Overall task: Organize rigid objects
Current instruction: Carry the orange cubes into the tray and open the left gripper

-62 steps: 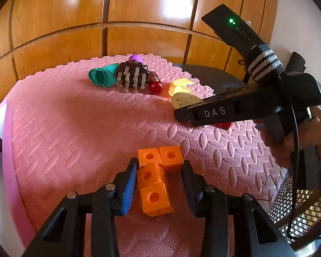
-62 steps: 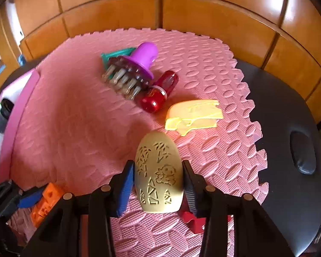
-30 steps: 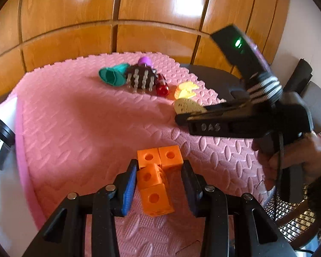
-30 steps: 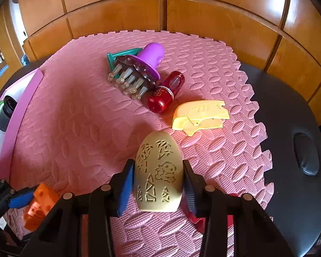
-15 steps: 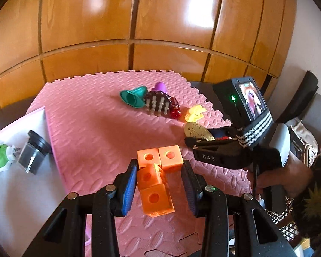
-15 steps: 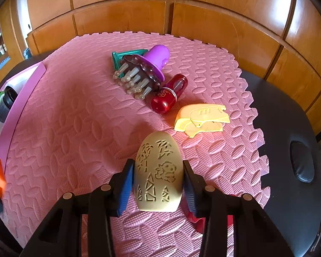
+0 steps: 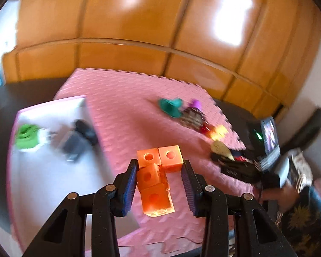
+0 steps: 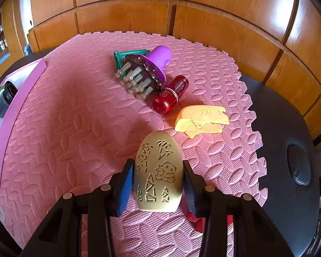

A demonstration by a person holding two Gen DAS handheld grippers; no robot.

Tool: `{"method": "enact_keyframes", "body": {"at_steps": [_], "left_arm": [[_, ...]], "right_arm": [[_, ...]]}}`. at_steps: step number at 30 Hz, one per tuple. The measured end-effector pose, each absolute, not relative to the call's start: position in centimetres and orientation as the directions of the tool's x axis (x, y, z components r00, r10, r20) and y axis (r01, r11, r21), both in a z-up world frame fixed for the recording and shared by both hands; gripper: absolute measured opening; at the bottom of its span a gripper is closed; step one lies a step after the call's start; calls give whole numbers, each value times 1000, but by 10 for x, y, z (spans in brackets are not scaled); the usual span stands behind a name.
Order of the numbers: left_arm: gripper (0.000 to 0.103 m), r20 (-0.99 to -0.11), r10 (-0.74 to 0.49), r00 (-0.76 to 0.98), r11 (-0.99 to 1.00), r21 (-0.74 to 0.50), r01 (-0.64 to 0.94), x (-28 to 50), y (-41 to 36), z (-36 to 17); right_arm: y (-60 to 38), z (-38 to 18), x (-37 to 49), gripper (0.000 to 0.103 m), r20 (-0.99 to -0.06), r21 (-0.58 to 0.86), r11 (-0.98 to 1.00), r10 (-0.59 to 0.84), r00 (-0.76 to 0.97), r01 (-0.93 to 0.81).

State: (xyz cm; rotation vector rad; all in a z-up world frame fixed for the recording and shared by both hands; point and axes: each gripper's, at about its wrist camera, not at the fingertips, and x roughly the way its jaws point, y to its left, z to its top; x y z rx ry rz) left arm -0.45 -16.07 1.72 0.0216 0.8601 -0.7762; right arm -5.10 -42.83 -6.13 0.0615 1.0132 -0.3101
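Above pink mat (image 8: 79,128): right gripper (image 8: 158,175) clamped on tan oval piece (image 8: 158,169), pads on long sides; stiff, smooth, may slip. Left gripper (image 7: 159,184) clamped on orange block cluster (image 7: 155,177); light, rigid, joints may separate; hold mid-cluster.

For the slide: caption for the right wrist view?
Right tool grips a carved beige oval piece above the pink foam mat.
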Motion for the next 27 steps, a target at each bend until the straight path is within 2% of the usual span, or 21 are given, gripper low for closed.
{"method": "enact_keyframes", "body": {"at_steps": [6,12,19,27], "left_arm": [[41,-738,-503,450,846,-314,430,47,-97,-2],[41,-798,-426,426,898,-314,309,82,-72,-33],[41,-826,-364,431,927,-279,250,114,-71,-53],[42,-821,-351,450,927,-239,288,127,-83,-54]], "right_arm": [[-425,-61,-51,43,-838,-117,954,-244,488,276],[-425,-60,-51,43,-838,-117,954,-245,488,276],[-425,-60,-51,43,-837,-120,954,-246,488,276],[-425,-60,-50,43,-837,-122,954,-248,489,275]]}}
